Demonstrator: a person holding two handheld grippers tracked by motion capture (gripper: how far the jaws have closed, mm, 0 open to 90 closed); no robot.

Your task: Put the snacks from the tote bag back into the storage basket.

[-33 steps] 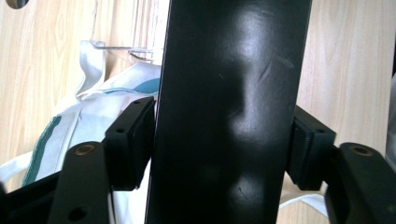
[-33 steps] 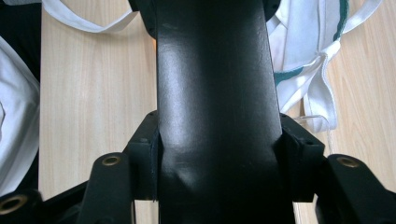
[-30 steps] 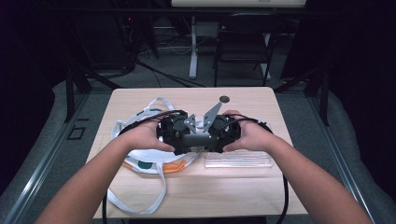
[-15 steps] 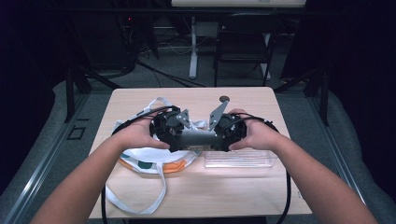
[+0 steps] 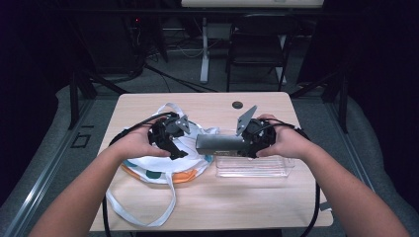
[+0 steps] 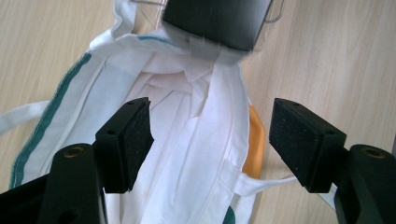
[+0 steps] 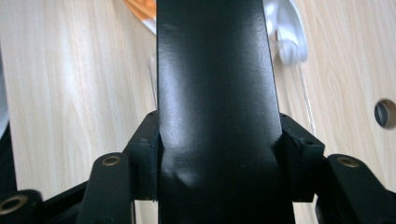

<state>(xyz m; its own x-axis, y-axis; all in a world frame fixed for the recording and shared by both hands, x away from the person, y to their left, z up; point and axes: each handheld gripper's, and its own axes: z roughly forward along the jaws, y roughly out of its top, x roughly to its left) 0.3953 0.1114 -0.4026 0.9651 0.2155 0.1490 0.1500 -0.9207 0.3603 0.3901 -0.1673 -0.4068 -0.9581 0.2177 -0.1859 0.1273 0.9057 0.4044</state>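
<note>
- High view: right gripper (image 5: 249, 143) clamped on one end of a dark, flat rectangular case (image 5: 220, 143), perhaps a glasses case, though the dim light leaves that unsure. Case held level above the wooden table (image 5: 257, 103), between the two hands, over the near edge of a clear plastic tray (image 5: 254, 168). Left gripper (image 5: 173, 140) apart from the case's other end, over a white tote bag (image 5: 163, 165) with teal and orange dots and long white straps trailing toward the table's near edge. Small dark grommet hole (image 5: 237, 104) farther back on the tabletop.
- Left gripper view: jaws spread wide, having just closed a little, with nothing pressed between the pads (image 6: 137, 135). Crumpled white bag (image 6: 187, 140) lying below the gap, a teal stripe along one side and an orange patch beside the other. Dark case (image 6: 217, 21) at the top of the frame, clear of both jaws.
- Right gripper view: glossy black case (image 7: 217, 93) running straight up between the jaws, both pads tight against its long sides. Wood grain on either side, the grommet hole (image 7: 385, 113) at the right edge.
</note>
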